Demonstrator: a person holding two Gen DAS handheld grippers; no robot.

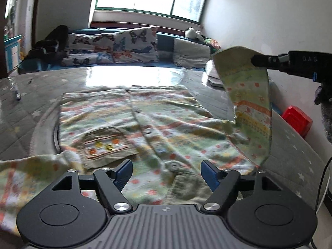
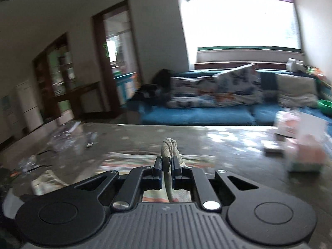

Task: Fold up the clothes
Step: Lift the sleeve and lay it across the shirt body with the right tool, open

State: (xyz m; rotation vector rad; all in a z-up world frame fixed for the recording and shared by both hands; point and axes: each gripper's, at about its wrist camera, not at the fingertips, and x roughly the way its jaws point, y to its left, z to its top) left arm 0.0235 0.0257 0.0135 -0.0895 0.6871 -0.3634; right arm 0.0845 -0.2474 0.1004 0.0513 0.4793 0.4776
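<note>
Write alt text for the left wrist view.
The right gripper, shut, lifts one sleeve of a patterned shirt spread flat on a grey table. The left gripper hovers open over its collar; a cushioned sofa sits behind.

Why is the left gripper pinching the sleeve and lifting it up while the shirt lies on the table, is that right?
Not quite: the right gripper is pinching the sleeve and lifting it, as the left wrist view shows. The left gripper is open and holds nothing. The shirt does lie on the table.

shirt (image 1: 157, 128) on table (image 1: 99, 78), sofa (image 1: 166, 45) behind
</note>
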